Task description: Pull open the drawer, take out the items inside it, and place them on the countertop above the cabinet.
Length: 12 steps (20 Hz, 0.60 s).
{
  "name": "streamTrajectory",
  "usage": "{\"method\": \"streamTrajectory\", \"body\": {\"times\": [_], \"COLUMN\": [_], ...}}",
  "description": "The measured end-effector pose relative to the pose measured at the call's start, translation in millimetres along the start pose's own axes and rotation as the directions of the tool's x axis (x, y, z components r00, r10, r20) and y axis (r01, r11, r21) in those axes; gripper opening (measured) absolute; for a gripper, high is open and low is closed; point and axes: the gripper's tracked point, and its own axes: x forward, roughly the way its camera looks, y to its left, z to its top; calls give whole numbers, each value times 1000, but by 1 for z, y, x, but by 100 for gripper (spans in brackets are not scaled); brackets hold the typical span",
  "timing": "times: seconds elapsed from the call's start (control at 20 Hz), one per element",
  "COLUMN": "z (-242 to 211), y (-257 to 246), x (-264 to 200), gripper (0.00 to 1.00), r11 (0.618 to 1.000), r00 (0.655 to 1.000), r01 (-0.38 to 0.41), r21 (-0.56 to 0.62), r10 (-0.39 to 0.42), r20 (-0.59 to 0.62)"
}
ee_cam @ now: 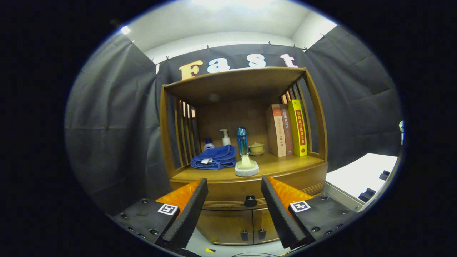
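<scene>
A wooden cabinet [314, 117] stands against the booth's wall ahead of me. Its drawer [228, 194] sits shut under the countertop [285, 164], with a round dark knob [250, 201] in the middle of its front. My gripper [234, 185] is open, and the knob lies between and a little beyond the fingertips, apart from both. Nothing is between the fingers. What the drawer holds is hidden.
On the countertop lie a folded blue towel [214, 157], a blue-handled brush on a white round base [246, 167], two small bottles [225, 137], a small lidded pot [256, 148] and three upright books [287, 129]. Two small doors [235, 223] are below the drawer. A white table [360, 175] stands to the right.
</scene>
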Motion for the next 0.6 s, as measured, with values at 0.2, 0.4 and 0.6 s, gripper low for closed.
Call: {"method": "streamTrajectory", "body": {"times": [0.2, 0.4, 0.6], "z": [23, 30, 23], "y": [13, 16, 12], "x": [-7, -10, -7], "gripper": [98, 98, 98], "r11": [999, 998, 998], "r00": [999, 998, 999], "r01": [-31, -37, -33], "r21": [-28, -55, -53], "r10": [32, 39, 35], "r20": [35, 53, 39]}}
